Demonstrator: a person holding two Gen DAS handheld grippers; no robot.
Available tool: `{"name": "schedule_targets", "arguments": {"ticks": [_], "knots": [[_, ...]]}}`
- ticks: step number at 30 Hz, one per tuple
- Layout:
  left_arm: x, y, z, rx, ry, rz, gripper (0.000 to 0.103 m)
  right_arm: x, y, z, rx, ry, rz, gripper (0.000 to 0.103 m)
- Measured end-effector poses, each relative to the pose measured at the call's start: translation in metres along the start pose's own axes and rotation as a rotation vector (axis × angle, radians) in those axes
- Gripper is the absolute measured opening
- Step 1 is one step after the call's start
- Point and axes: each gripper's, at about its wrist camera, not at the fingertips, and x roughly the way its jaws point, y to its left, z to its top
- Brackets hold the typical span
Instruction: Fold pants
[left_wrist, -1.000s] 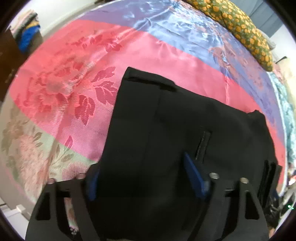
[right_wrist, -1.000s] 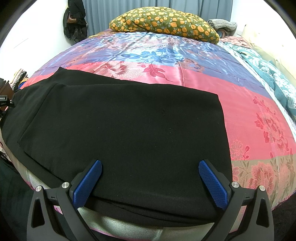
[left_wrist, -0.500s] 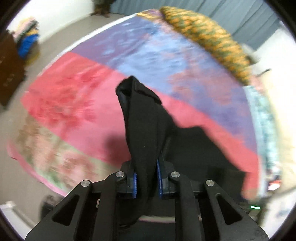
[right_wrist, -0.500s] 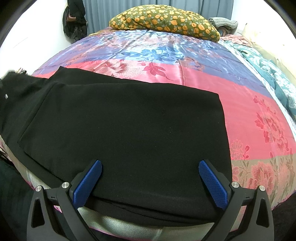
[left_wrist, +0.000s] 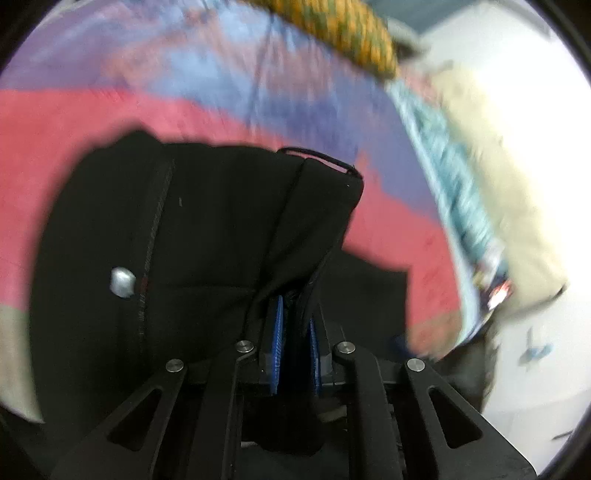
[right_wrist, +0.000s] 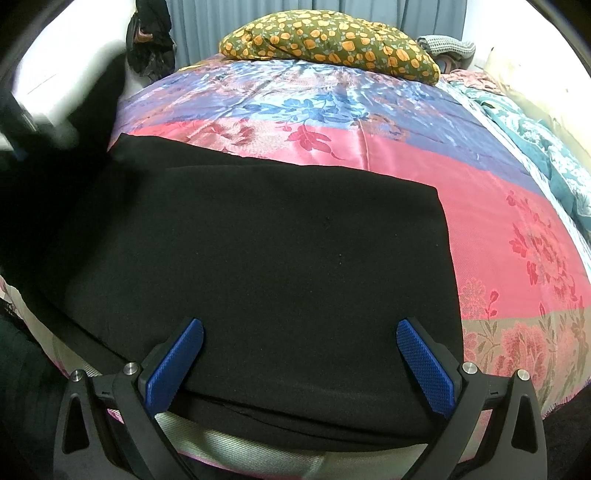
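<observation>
Left wrist view: left gripper (left_wrist: 295, 332) has its blue pads (left_wrist: 277, 325) drawn close together, pinching a bunched fold of the black pants (left_wrist: 207, 236). Cloth fills the narrow gap between the pads. The pinched part rises from the jaws as a lifted flap; its hem edge (left_wrist: 321, 158) stands up and open at the top. A stitched seam (left_wrist: 157, 229) runs down the flap's left half, with a small silver button or rivet (left_wrist: 121, 282) just beside it. Frame is motion-blurred; background detail is soft. Behind the flap lies the bedspread (left_wrist: 55, 122), pink band nearest, blue-purple band farther off. A yellow-patterned pillow (left_wrist: 347, 40) sits at the bed's far edge.

Right wrist view: right gripper (right_wrist: 299, 354) has its jaws spread wide, nothing between the pads. It hangs over the near edge of the bed, both fingers (right_wrist: 173, 362) above the pants (right_wrist: 258, 251), contact not discernible. Pants lie flat along the near edge of the bedspread (right_wrist: 498, 229), a broad dark rectangle with its right edge straight and short of the bed's right edge. At the left edge the cloth lifts off the bed into a blurred dark mass (right_wrist: 74, 147). Pillow (right_wrist: 328, 40) rests at the far edge, curtain (right_wrist: 207, 26) behind it. A teal patterned blanket (right_wrist: 543, 147) runs along the right edge.
</observation>
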Motion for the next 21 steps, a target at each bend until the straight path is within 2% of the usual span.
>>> {"name": "schedule_targets", "arguments": {"ticks": [2, 4, 5, 6, 9, 12, 14, 15, 16, 18, 19, 21], "knots": [[0.011, -0.005, -0.006, 0.033, -0.019, -0.018, 0.012, 0.000, 0.000, 0.000, -0.005, -0.003, -0.001, 0.103], [-0.001, -0.014, -0.010, 0.033, 0.006, -0.135, 0.013, 0.000, 0.000, -0.001, -0.005, -0.006, 0.001, 0.103], [-0.006, -0.018, -0.010, 0.037, 0.029, -0.183, 0.019, 0.000, 0.000, -0.001, -0.005, -0.006, 0.002, 0.103], [-0.019, -0.025, -0.009, 0.074, 0.031, -0.183, 0.029, -0.001, 0.000, -0.001, -0.005, -0.005, 0.002, 0.103], [-0.073, -0.042, -0.011, 0.221, -0.091, -0.114, 0.046, 0.000, 0.000, -0.001, -0.006, 0.003, 0.005, 0.103], [-0.124, -0.033, -0.008, 0.255, -0.247, -0.031, 0.047, 0.000, 0.000, 0.000, -0.006, 0.008, 0.003, 0.103], [-0.143, -0.015, -0.004, 0.212, -0.331, 0.055, 0.045, 0.000, 0.001, 0.000, -0.005, 0.010, 0.002, 0.103], [-0.148, -0.001, -0.002, 0.170, -0.360, 0.104, 0.040, 0.000, 0.001, 0.000, -0.006, 0.010, 0.002, 0.103], [-0.145, 0.011, -0.003, 0.126, -0.367, 0.151, 0.035, 0.000, 0.001, 0.000, -0.006, 0.010, 0.002, 0.103], [-0.128, 0.030, -0.010, 0.075, -0.327, 0.247, 0.012, 0.000, 0.000, 0.000, -0.006, 0.009, 0.002, 0.103], [-0.114, 0.035, -0.015, 0.073, -0.299, 0.294, 0.008, -0.001, 0.001, 0.000, -0.006, 0.008, 0.002, 0.103], [-0.074, 0.036, -0.027, 0.081, -0.223, 0.335, 0.006, -0.001, 0.001, 0.000, -0.005, 0.005, 0.001, 0.103]]}}
